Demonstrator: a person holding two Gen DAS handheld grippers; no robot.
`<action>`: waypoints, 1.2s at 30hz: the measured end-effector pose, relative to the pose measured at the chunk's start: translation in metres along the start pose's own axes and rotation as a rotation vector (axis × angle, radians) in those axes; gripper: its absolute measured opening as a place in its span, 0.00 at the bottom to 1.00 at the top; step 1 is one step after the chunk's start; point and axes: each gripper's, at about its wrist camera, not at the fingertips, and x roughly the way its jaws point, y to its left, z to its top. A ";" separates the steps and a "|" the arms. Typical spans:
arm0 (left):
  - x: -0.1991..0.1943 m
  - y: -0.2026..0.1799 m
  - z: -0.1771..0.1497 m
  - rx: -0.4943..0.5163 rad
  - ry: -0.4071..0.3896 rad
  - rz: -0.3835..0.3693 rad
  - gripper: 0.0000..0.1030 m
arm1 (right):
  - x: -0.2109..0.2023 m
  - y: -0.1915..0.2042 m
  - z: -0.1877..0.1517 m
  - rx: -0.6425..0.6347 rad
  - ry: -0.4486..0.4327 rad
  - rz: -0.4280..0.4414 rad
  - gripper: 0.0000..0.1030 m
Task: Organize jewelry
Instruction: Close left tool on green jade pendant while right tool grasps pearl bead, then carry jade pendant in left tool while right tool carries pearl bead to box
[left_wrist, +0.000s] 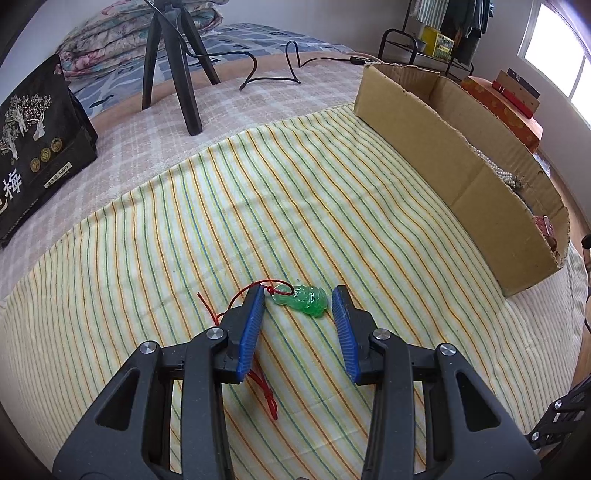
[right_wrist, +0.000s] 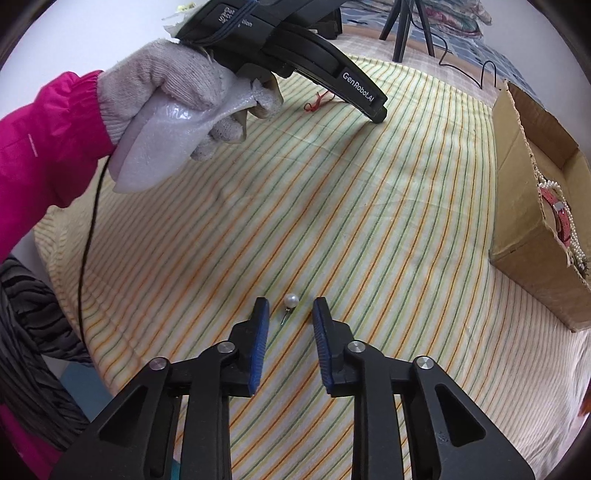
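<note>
Left gripper (left_wrist: 298, 301) low over striped cloth (left_wrist: 207, 221), jaws partly open, blue pads (left_wrist: 251, 332) either side of green pendant (left_wrist: 301, 300) without touching it; nothing held. Pendant flat on cloth between fingertips, nearer left pad. Red cord (left_wrist: 264, 387) tied to pendant, looping under left finger and trailing back toward camera.

Right gripper (right_wrist: 290, 308) likewise low over same cloth, jaws narrowly open, straddling pearl stud (right_wrist: 290, 300); pads clear of it, nothing gripped. Stud lying on cloth, pearl end away from camera, metal post (right_wrist: 283, 318) pointing back.

Further out in right view: gloved hand (right_wrist: 177, 96) with pink sleeve (right_wrist: 44, 140) holding left gripper's handle, white print "GenRobot.AI" (right_wrist: 357, 88) readable on its arm. Other small print on its body too blurred to read. Black cable (right_wrist: 88, 236) hanging from handle.

Cardboard box (left_wrist: 436, 155) at right edge of cloth, open top, pearl strand (right_wrist: 569, 236) and pink strap-like item (right_wrist: 554, 206) inside; box well apart from both grippers.

Left side of left view: black box (left_wrist: 37, 147) standing on quilted cover, silver tree art, gold coins, large white character "梅" (left_wrist: 11, 188); small label below coins unreadable. Black tripod (left_wrist: 173, 66) behind cloth, black cable (left_wrist: 273, 70) curling beside it. Orange patterned box (left_wrist: 506, 107) beyond cardboard box. Folded floral bedding (left_wrist: 122, 37) at far back.
</note>
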 end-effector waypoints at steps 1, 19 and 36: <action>0.000 0.001 0.000 0.000 -0.002 -0.001 0.38 | 0.001 0.001 0.000 -0.001 0.000 -0.002 0.20; -0.004 -0.001 -0.004 0.006 -0.031 0.025 0.29 | -0.003 0.009 -0.003 -0.029 -0.004 -0.034 0.08; -0.067 -0.005 0.013 -0.030 -0.152 0.001 0.29 | -0.059 0.000 -0.004 0.044 -0.160 -0.012 0.07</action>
